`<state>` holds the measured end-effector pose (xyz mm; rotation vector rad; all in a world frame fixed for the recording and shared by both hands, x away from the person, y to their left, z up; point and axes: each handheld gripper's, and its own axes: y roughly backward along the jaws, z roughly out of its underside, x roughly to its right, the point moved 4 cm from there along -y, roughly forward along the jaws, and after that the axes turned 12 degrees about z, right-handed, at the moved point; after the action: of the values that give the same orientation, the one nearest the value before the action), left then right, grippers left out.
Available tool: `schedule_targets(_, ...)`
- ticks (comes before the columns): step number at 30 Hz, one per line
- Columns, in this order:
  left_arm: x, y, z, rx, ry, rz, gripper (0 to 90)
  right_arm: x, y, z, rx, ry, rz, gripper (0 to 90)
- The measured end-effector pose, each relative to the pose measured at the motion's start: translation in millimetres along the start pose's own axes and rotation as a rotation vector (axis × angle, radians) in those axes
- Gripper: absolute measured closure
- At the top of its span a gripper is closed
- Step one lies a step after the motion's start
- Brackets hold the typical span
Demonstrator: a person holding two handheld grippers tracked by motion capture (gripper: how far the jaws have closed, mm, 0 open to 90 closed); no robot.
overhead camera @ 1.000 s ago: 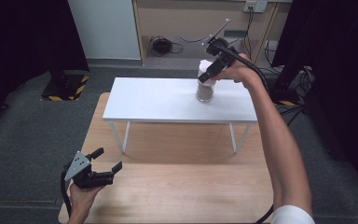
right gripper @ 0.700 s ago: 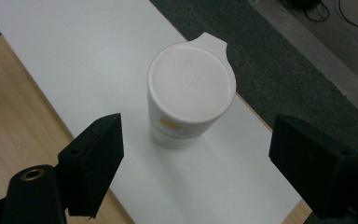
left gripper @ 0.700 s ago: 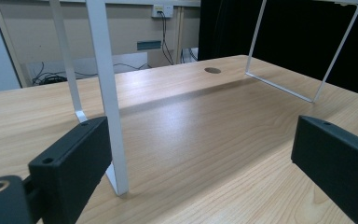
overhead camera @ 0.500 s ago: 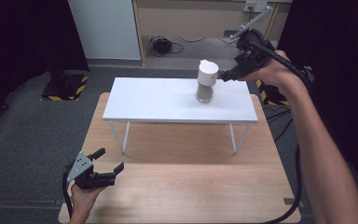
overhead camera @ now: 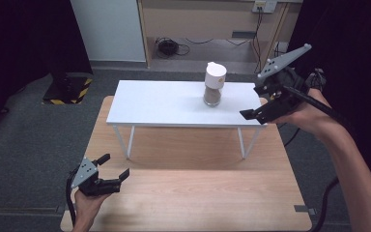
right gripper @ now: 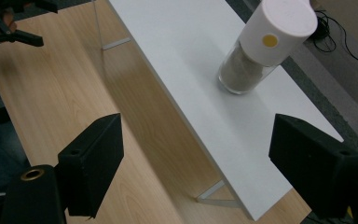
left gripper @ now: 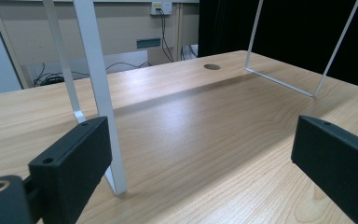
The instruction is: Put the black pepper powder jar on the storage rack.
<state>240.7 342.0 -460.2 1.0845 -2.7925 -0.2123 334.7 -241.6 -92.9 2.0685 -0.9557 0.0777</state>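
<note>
**A:** Where does the jar [overhead camera: 215, 84] stand right now?

**B:** Upright on the white raised shelf [overhead camera: 164, 104], toward its far right part, white lid on top and brownish contents below. Its long axis runs straight up and down.

**A:** And which tongs are closer to it?

**B:** The right tongs [overhead camera: 265, 102], clearly. In the high view they hang just off the shelf's right end, near the jar but apart from it, with the jar lying to their left and a little farther away. The left tongs [overhead camera: 114, 167] sit low over the near left corner of the wooden tabletop [overhead camera: 198, 193], well apart from the jar.

**A:** Are either of them holding anything?

**B:** No. Both are released. In the right gripper view the two black jaws stand wide with nothing between them, and the jar [right gripper: 263, 44] shows above and between them, farther off. The left gripper view shows its jaws spread over bare wood, with the shelf's thin white legs [left gripper: 95, 88] ahead.

**A:** So what does the next move hinge on?

**B:** My guess is that any reach for the jar falls to the right hand [overhead camera: 309, 113]: move left across the shelf edge and bring the spread jaws to either side of the upright glass body, below the lid.
</note>
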Motion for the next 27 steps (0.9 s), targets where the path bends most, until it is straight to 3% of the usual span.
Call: schedule_targets(27,-1.2,-2.8,-0.1,-0.005,0.005,0.007,4.3,3.0,-11.5,5.6,-0.022,-0.017,-0.019,17.7)
